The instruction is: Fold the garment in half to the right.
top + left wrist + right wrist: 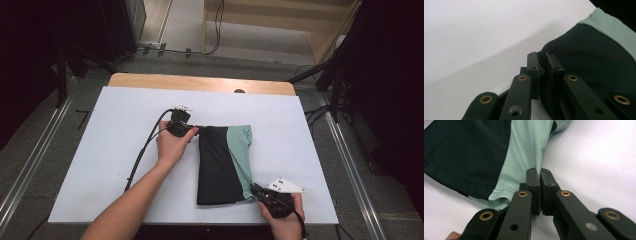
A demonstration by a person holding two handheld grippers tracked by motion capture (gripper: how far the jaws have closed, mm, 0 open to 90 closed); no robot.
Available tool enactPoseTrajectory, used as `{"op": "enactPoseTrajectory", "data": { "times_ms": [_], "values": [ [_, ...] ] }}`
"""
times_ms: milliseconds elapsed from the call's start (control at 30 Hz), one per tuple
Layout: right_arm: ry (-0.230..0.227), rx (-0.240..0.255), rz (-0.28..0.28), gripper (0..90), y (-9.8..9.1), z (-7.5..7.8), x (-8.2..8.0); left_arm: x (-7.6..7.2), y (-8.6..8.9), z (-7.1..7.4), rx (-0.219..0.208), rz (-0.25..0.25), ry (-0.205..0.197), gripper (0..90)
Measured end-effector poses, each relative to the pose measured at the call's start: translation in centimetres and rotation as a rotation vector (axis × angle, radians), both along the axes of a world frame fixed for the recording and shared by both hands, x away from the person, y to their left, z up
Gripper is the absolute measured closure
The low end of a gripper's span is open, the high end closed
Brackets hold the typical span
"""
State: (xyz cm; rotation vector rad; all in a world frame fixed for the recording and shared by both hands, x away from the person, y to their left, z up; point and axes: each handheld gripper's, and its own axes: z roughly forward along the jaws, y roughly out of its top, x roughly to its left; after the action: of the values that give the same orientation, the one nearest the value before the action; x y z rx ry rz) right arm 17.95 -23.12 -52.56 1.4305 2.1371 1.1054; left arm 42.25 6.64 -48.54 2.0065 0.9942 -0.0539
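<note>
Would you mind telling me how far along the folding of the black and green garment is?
Done: the garment already lies as a narrow folded strip on the white table. In hand: the left gripper is shut on the black far corner and the right gripper on the green near corner, both low at the table. Left: probably one more fold, bringing one end over the other, then letting go.

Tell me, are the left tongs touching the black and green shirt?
Touching. In the left gripper view, the left tongs are pinched shut on a fold of the shirt's black cloth, with fabric squeezed between the two pads.
</note>
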Motion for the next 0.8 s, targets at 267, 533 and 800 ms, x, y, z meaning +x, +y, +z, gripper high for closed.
{"op": "enactPoseTrajectory", "data": {
  "times_ms": [267, 533, 800],
  "values": [
    [-0.017, 0.0, 0.017, 85.3, 1.7, 0.4, 2.6, 2.2, 2.0, 0.4, 0.002, 0.061, -0.032, 82.3],
    [-0.015, 0.024, 0.031, 85.3, 3.6, 0.4, 5.5, 3.7, 4.1, 0.5, 0.007, 0.14, -0.057, 82.2],
    [0.016, 0.053, 0.038, 85.3, 5.3, 0.4, 9.1, 5.2, 6.2, 0.4, 0.02, 0.194, -0.035, 81.9]
  ]
}}
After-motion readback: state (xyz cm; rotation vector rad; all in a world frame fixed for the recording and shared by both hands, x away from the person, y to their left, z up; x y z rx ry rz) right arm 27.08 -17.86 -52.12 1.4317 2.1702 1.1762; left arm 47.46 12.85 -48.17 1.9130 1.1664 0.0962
